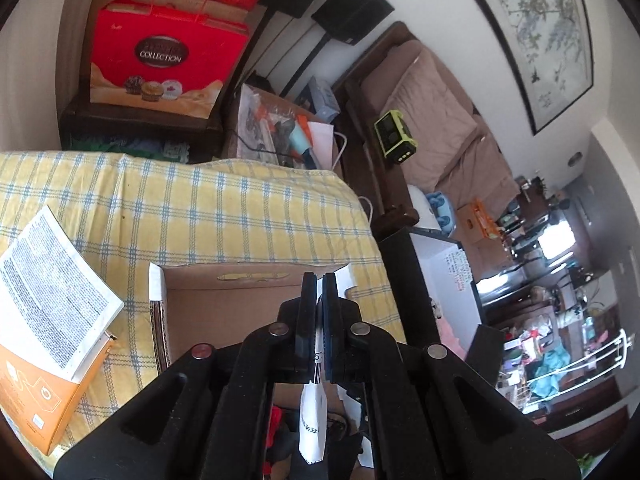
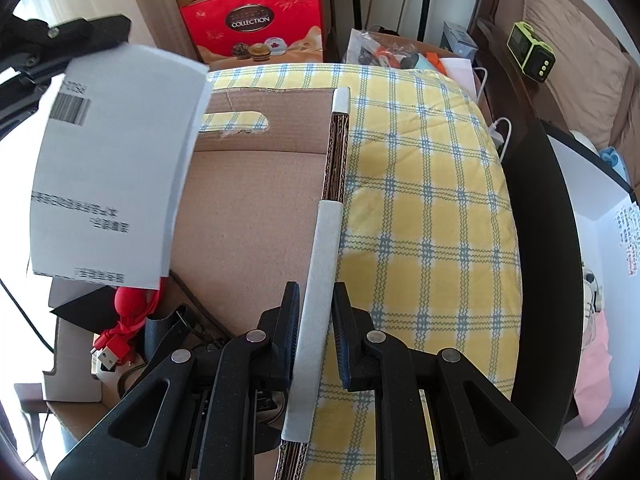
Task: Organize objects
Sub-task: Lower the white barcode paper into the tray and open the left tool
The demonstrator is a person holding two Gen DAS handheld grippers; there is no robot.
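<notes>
While the cardboard box [image 2: 256, 208] rests on the yellow checked cloth [image 2: 432, 216] of what appears to be a bed, its right wall [image 2: 320, 280] is pinched between the pads of the right tongs [image 2: 316, 320], a hold judged to steady the box and keep it open for loading. A white printed sheet [image 2: 116, 160] is pinched at its upper edge by the left tongs [image 1: 319, 300], whose pads are pressed almost together on the paper. The sheet is held hanging above the open box, near its left side, presumably so that it can be lowered inside with the other contents. Within the box, a red cable with a USB plug [image 2: 120, 332] and some dark items are seen at the near end; the far part of the floor is bare cardboard. Outside the box, a booklet with dense print [image 1: 52, 296] is laid on an orange carton [image 1: 40, 392] on the cloth, possibly awaiting sorting. Much is hidden: the near end of the box is covered by both tongs, the dark items cannot be identified, and the print on the sheet is blurred and unreadable. From the left wrist view only a narrow edge-on strip of the sheet is visible. Neither hand is shown, and what underlies the cloth cannot be confirmed.
</notes>
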